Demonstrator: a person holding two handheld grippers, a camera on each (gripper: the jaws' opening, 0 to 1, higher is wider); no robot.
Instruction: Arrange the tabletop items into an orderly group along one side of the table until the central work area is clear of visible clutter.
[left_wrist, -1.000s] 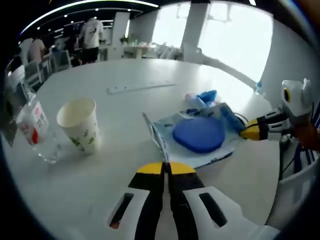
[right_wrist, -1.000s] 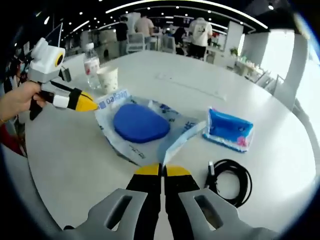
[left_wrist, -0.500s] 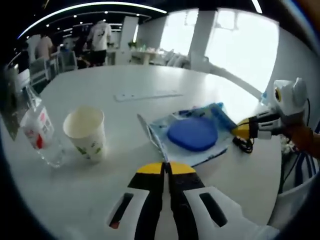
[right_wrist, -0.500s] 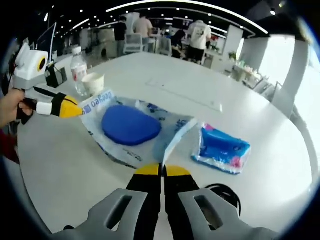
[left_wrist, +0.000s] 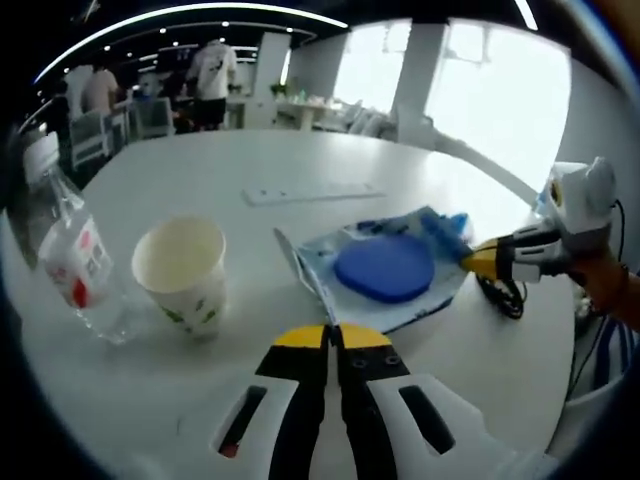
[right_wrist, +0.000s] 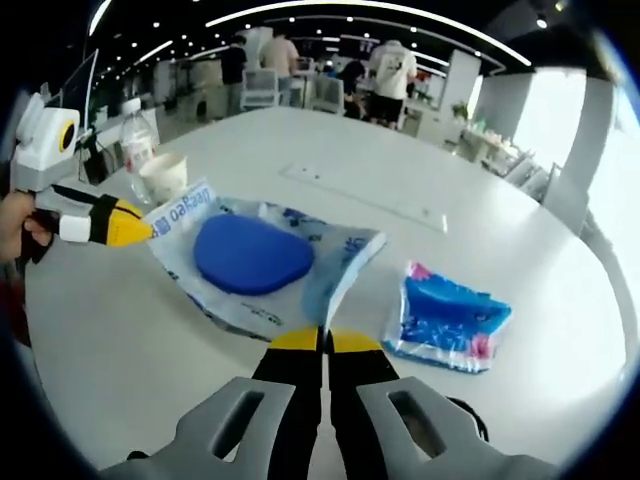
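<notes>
Left gripper view: our left tool (left_wrist: 332, 338) has its jaws closed on the near edge of the plastic bag (left_wrist: 385, 275), which holds a blue pad (left_wrist: 384, 267) and lies on the white surface (left_wrist: 300, 160). A paper cup (left_wrist: 184, 272) and a water bottle (left_wrist: 70, 258) stand beside each other toward the surface's edge.

Right gripper view: our right tool (right_wrist: 322, 342) has its jaws closed on the opposite edge of the bag. A blue tissue pack (right_wrist: 445, 319) lies near the bag, apart from it.
</notes>
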